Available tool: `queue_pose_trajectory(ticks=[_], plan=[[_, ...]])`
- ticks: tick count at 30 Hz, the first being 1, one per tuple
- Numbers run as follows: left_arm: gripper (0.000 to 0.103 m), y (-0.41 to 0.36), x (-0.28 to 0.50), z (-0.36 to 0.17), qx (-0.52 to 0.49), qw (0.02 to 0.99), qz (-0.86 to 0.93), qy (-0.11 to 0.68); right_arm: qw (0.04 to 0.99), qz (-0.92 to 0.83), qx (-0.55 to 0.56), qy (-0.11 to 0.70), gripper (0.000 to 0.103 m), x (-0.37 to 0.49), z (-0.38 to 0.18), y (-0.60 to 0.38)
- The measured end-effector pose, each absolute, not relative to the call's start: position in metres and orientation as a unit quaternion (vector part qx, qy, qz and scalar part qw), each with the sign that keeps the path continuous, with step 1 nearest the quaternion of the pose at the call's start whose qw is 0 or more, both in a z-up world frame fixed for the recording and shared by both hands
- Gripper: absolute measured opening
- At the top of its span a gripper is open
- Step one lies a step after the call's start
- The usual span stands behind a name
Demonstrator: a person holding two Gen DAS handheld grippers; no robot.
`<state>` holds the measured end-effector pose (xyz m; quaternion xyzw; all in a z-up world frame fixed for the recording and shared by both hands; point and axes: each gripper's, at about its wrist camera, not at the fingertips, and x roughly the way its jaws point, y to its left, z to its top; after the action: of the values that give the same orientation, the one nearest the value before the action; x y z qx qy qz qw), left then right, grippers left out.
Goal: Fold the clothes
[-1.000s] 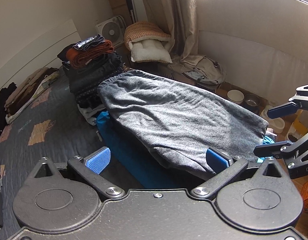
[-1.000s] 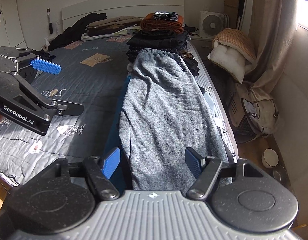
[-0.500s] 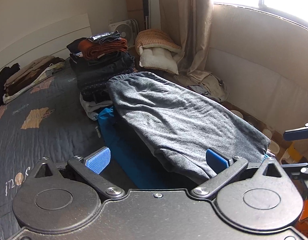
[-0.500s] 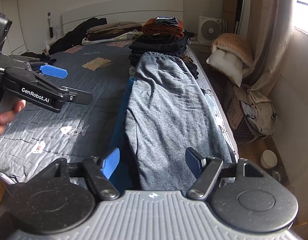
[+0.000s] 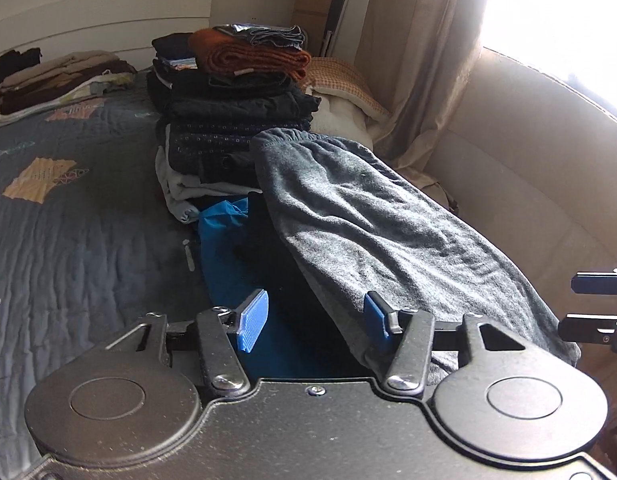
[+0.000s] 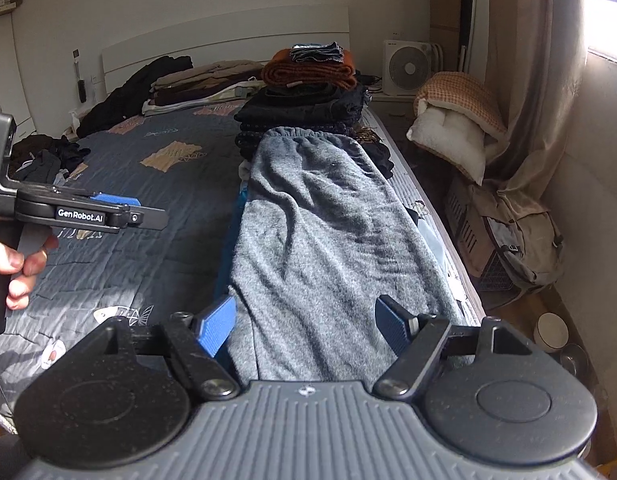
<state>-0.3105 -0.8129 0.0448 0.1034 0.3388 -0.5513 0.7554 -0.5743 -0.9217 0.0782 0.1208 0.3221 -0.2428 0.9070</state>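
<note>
Grey sweatpants (image 6: 328, 240) ran lengthwise, near to far; the right gripper (image 6: 304, 326) sat nearest, both jaws wide, like the left gripper's (image 5: 314, 320).

Pretty clearly we're in somebody's bedroom at home. We've got a bed (image 6: 120, 200) with a dark quilted cover and a white headboard (image 6: 228, 46), stacks of folded clothes (image 6: 308, 92) piled on it, and more heaped near the headboard. Next to the bed we can see a little white fan (image 6: 406, 68), a checkered cushion (image 6: 456, 120), a beige backpack (image 6: 516, 240) on the floor, and long curtains (image 6: 532, 60) by a sunny window.
</note>
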Motion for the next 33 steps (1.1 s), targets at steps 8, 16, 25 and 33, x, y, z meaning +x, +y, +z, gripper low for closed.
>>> queue_pose_trajectory(ticks=[8,16,25,33], plan=[[0.051,-0.856,-0.291,0.018,0.025,0.713,-0.601,0.36,0.909,-0.236,0.118,0.323,0.076,-0.492,0.064,-1.002],[0.052,-0.872,-0.278,-0.02,-0.048,0.655,-0.636,0.404,0.918,-0.186,0.163,0.311,0.076,-0.377,0.045,-1.082],[0.055,-0.87,-0.268,-0.071,-0.125,0.576,-0.659,0.467,0.902,-0.177,0.206,0.336,0.082,-0.328,-0.008,-1.138],[0.081,-0.858,-0.237,-0.046,-0.222,0.498,-0.711,0.444,0.901,-0.165,0.239,0.322,0.086,-0.332,-0.017,-1.157]])
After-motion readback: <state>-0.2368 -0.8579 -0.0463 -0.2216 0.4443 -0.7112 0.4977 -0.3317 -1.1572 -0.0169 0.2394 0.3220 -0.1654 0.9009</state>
